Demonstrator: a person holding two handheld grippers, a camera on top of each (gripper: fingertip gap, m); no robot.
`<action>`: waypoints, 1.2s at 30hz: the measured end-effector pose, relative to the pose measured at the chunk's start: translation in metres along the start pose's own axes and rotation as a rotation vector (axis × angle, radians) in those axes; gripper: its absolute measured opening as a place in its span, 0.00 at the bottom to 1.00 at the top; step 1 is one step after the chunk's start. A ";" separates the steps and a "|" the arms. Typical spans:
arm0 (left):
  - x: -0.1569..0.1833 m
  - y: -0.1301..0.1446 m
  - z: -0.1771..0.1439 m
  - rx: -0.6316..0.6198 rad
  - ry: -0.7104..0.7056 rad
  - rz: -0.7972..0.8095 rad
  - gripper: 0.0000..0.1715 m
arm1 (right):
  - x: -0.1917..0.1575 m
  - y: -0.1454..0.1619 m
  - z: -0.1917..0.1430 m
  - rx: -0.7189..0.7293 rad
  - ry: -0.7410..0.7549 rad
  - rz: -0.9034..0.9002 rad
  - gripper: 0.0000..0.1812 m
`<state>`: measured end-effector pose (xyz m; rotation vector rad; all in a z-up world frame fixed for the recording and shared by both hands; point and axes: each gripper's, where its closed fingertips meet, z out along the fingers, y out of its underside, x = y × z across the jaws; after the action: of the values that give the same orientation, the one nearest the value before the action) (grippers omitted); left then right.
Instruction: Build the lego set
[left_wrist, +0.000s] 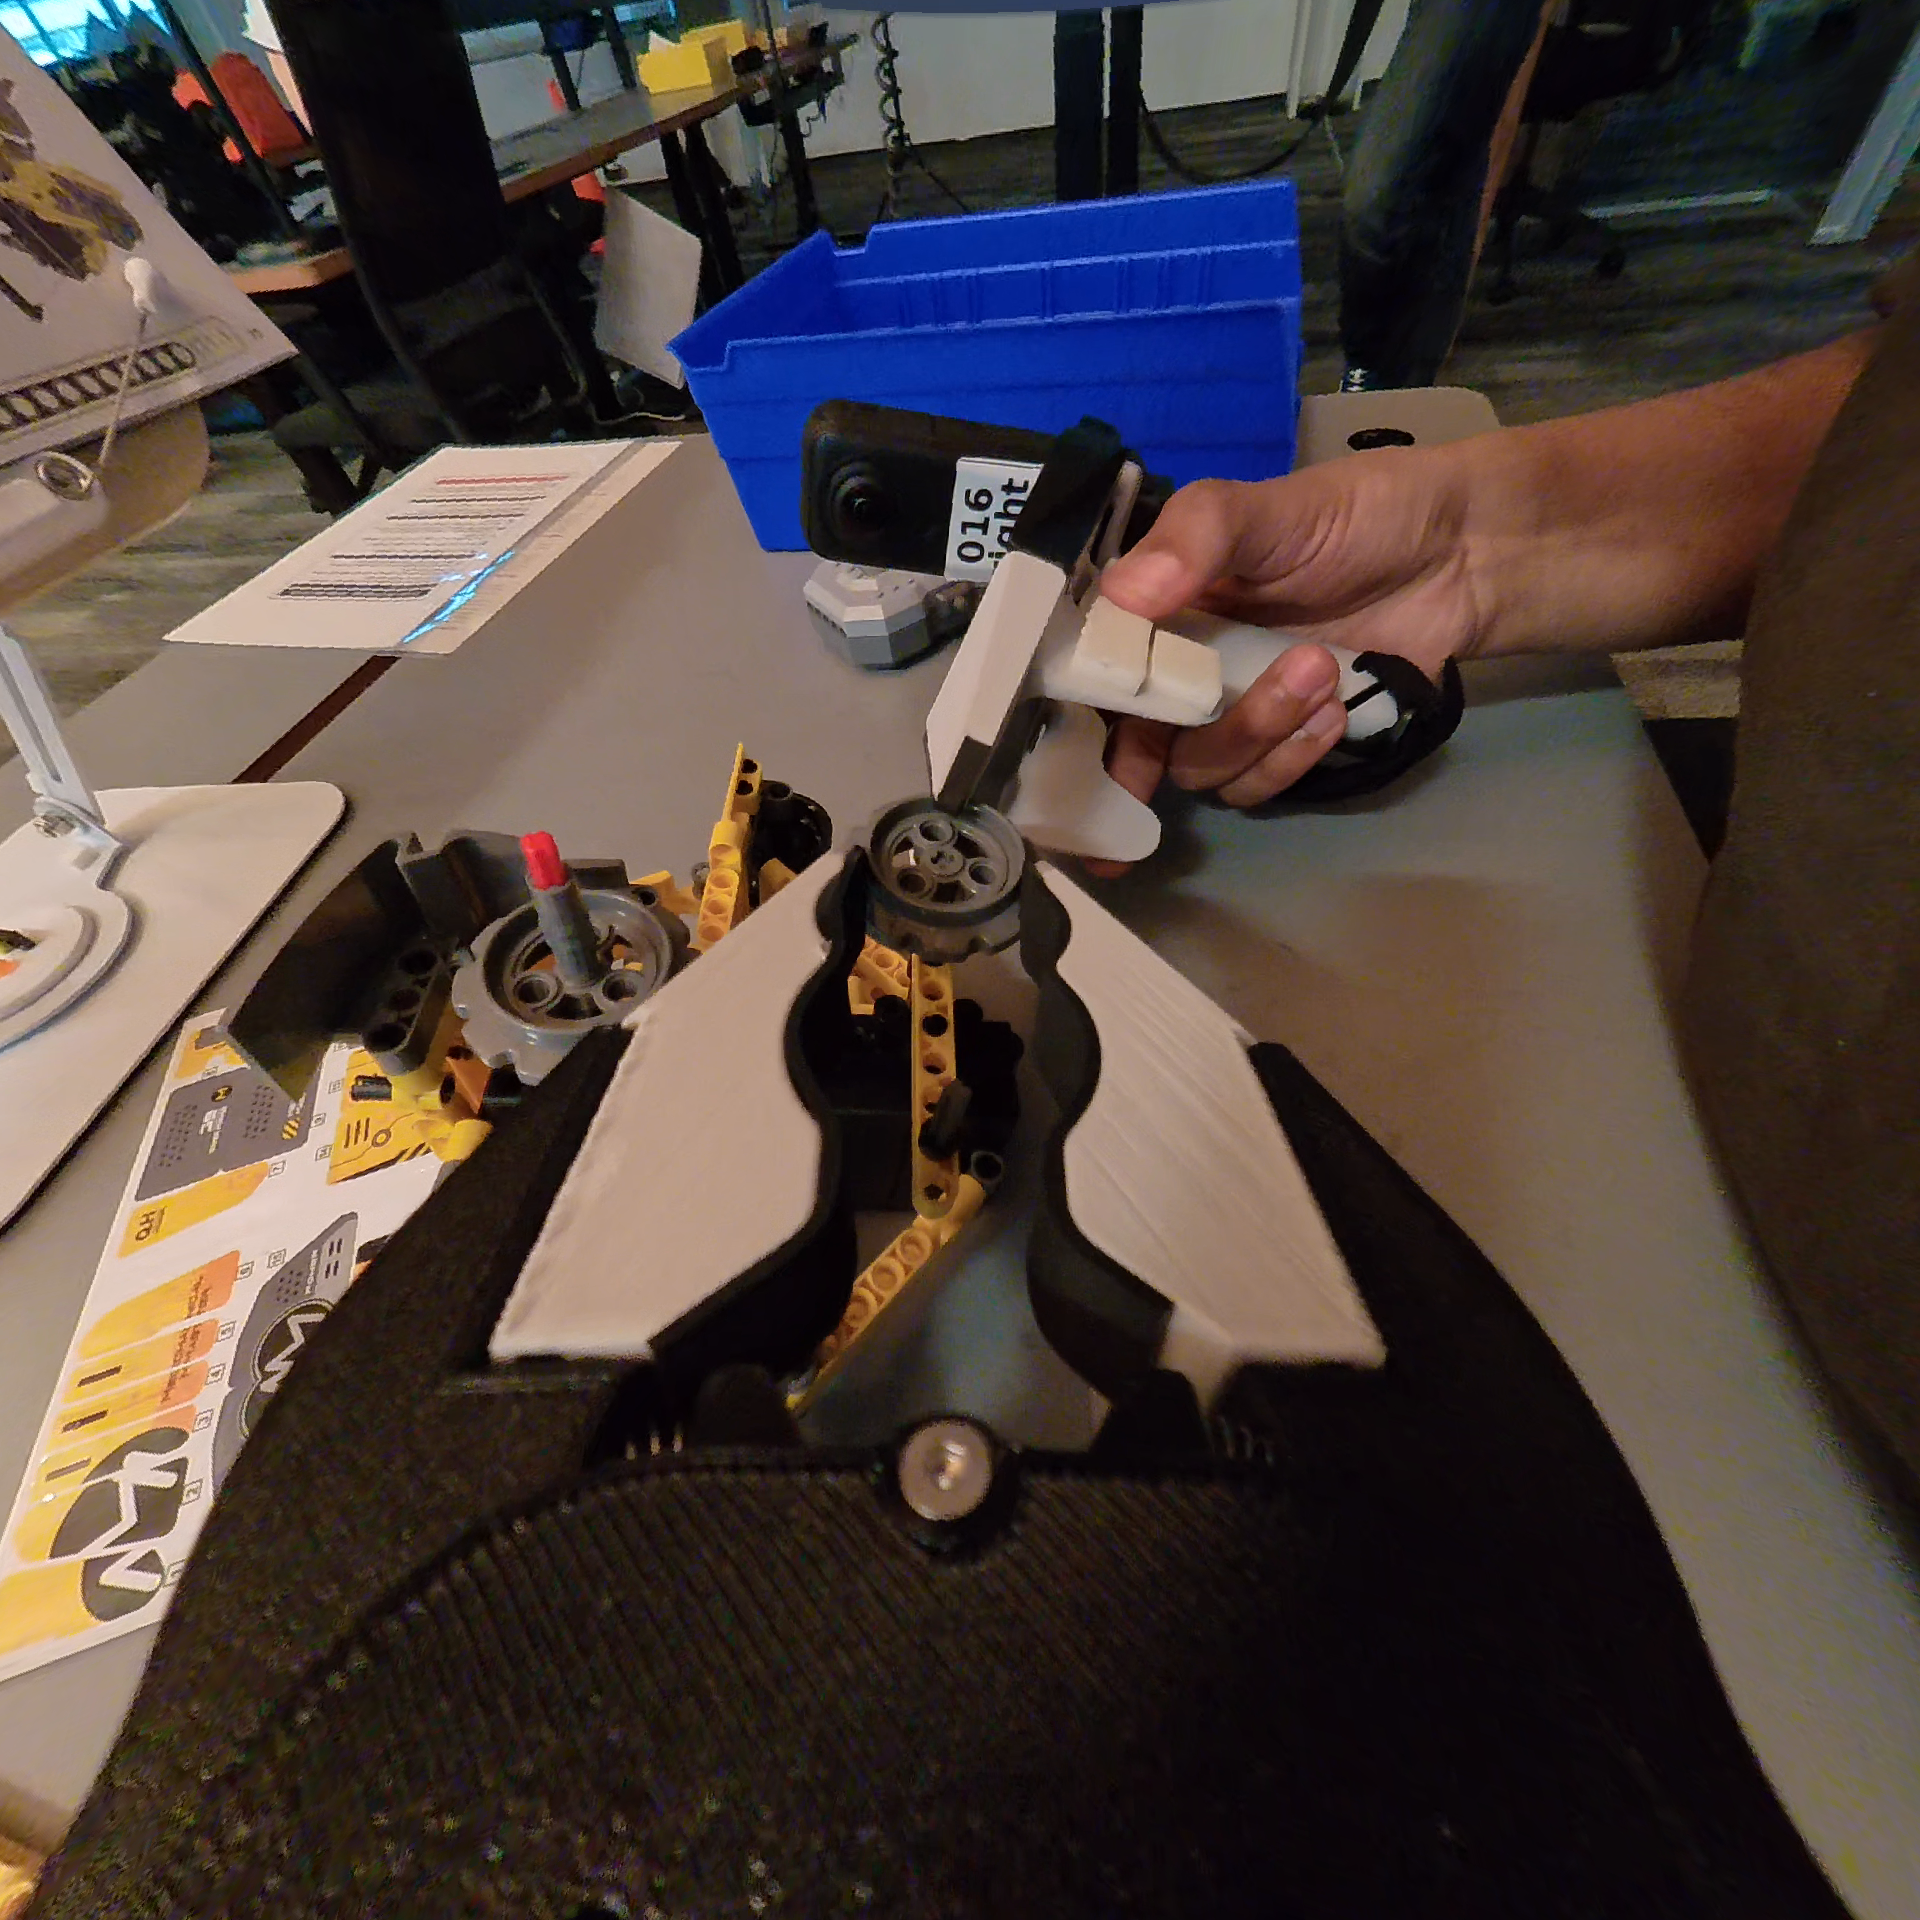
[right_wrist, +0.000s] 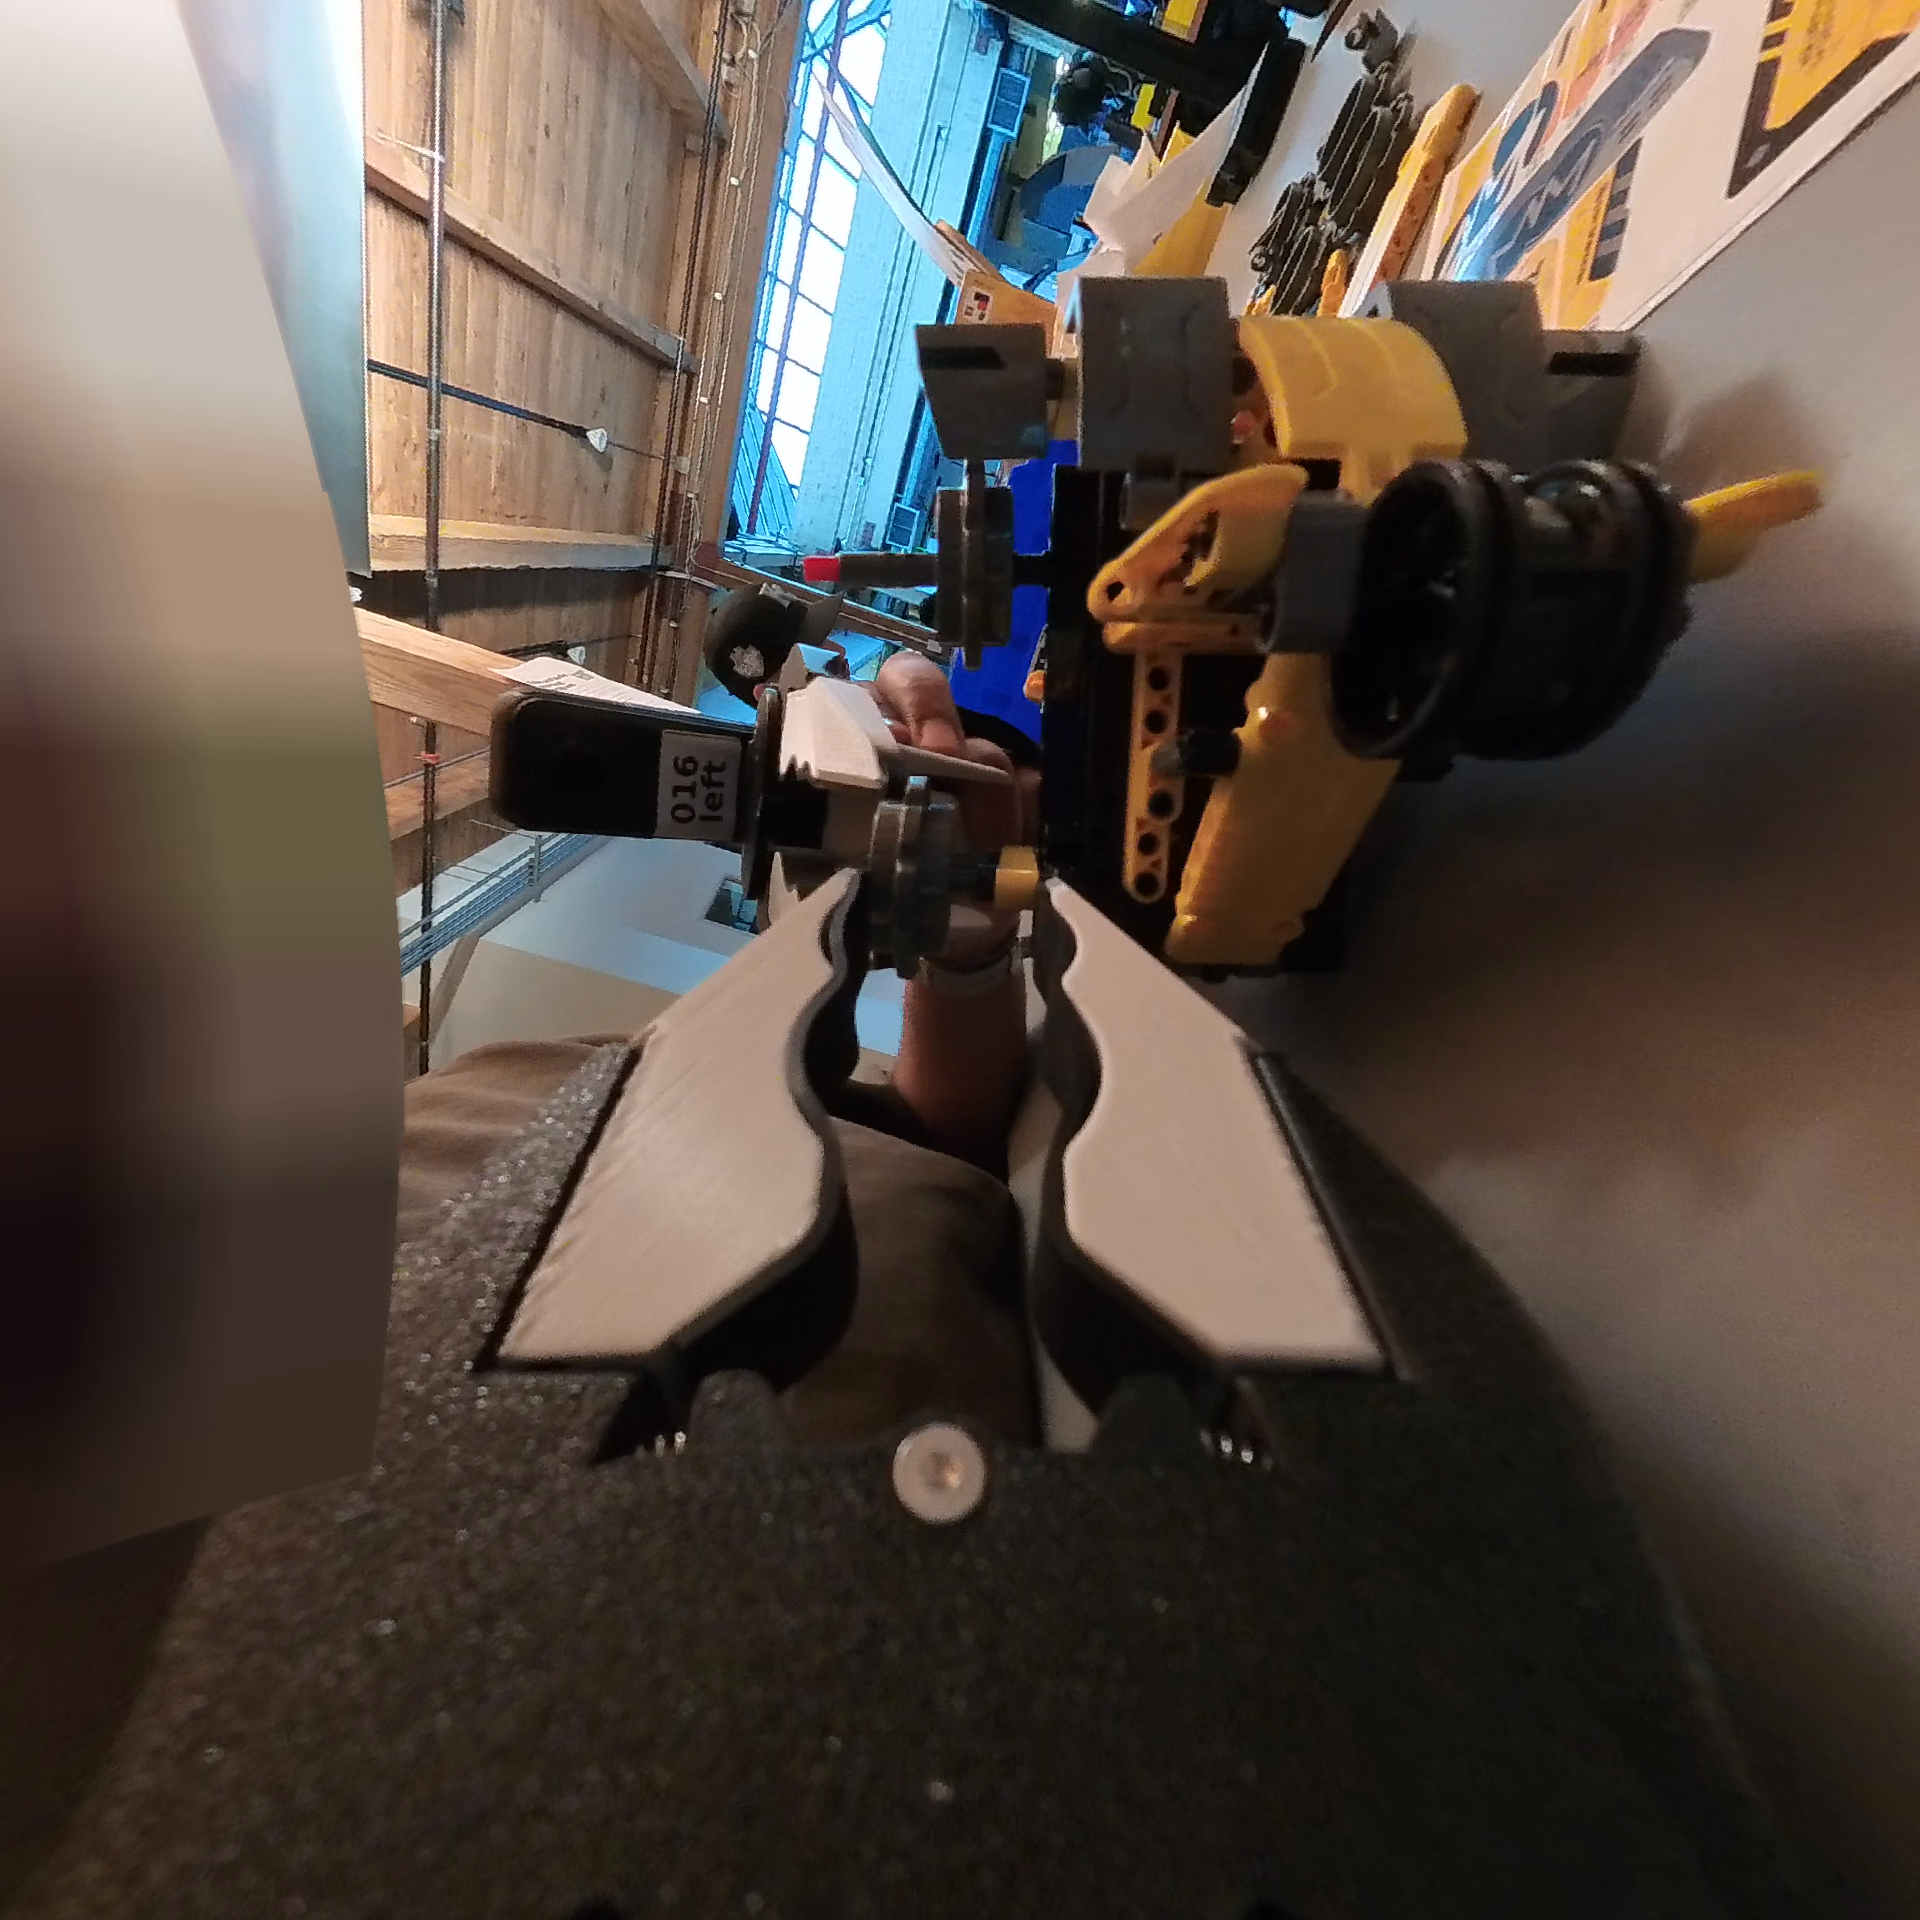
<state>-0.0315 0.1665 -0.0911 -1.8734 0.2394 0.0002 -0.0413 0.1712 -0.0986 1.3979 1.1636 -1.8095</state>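
Note:
My left gripper (left_wrist: 940, 873) is shut on a grey wheel (left_wrist: 945, 883), its fingertips against the rim on both sides. The wheel sits at the end of a yellow and black brick model (left_wrist: 930, 1039) lying on the grey table (left_wrist: 1403, 987). My right gripper (left_wrist: 982, 810), held in a hand (left_wrist: 1299, 582), reaches in from the right with one fingertip at the wheel's far rim. In the right wrist view the right gripper (right_wrist: 948, 888) straddles the wheel (right_wrist: 914, 883) and a yellow piece (right_wrist: 1013, 873) face to face, with a small gap showing. The left gripper (right_wrist: 883, 821) and the model (right_wrist: 1278, 810) show there too.
A second grey wheel (left_wrist: 566, 977) with a red-tipped axle (left_wrist: 540, 862) stands on the model's left. A blue bin (left_wrist: 1039, 312) and a grey block (left_wrist: 873, 613) are behind. A sticker sheet (left_wrist: 187, 1299), a printed paper (left_wrist: 416, 551) and a white stand base (left_wrist: 156, 883) lie left. The grippers are tip to tip, or close to it. Left tips and right tips are each some 35 cm from the white stand base (left_wrist: 156, 883).

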 end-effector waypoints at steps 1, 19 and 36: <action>0.000 0.000 0.000 -0.002 -0.002 0.000 0.17 | 0.000 0.000 0.000 0.000 0.000 0.000 0.16; -0.004 0.003 -0.001 0.003 -0.012 -0.015 0.17 | 0.001 -0.004 0.003 0.016 0.008 -0.025 0.14; -0.008 0.003 -0.012 0.043 0.012 0.015 0.16 | 0.003 0.003 0.009 -0.004 0.062 -0.252 0.29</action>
<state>-0.0410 0.1561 -0.0894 -1.8291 0.2596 -0.0063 -0.0442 0.1623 -0.1017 1.3632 1.4293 -1.9433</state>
